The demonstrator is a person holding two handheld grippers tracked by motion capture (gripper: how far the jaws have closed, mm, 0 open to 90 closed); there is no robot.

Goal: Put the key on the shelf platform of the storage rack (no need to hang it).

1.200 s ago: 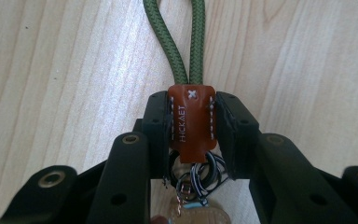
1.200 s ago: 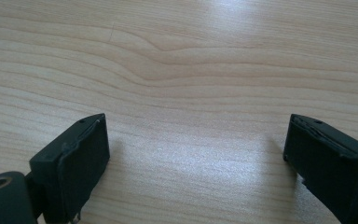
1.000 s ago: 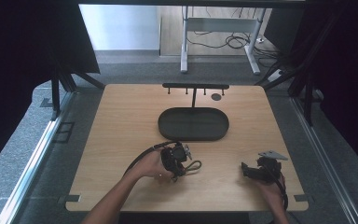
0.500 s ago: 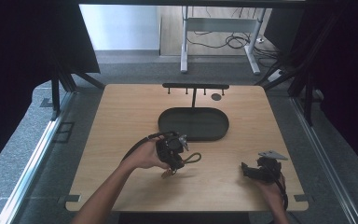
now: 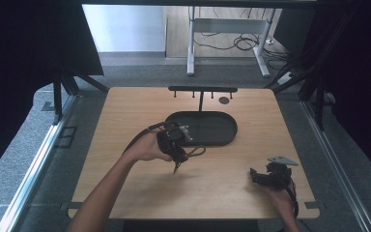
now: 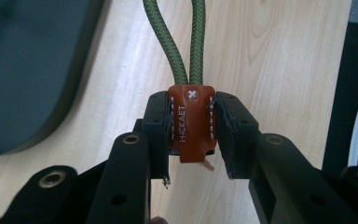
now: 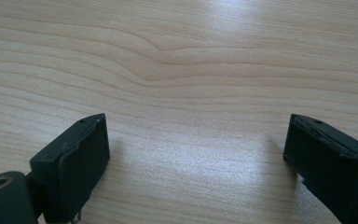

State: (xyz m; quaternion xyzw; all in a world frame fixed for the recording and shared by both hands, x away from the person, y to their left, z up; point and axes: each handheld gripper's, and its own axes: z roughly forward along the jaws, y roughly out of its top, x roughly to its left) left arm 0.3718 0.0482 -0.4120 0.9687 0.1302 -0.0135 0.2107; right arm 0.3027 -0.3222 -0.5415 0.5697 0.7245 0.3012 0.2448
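Observation:
A brown leather tab (image 6: 189,116) stitched onto a green cord loop (image 6: 182,51) sits between the pads of my left gripper (image 6: 192,140), which is shut on it. From above, the left gripper (image 5: 179,155) hangs over the table just in front of the dark oval tray (image 5: 222,137), and the cord loop (image 5: 197,152) dangles to its right. My right gripper (image 5: 265,177) rests low near the table's front right. In its own view the right gripper (image 7: 196,154) is open, with bare wood between its jaws.
A black rack with several pegs (image 5: 203,89) stands behind the tray, with a small dark disc (image 5: 224,100) beside its post. The tray's edge (image 6: 23,70) lies to the upper left in the left gripper view. Dark curtains flank the table.
My left hand has lifted and moved away from the front edge toward the tray, carrying the cord loop off the table. The right hand has stayed where it was.

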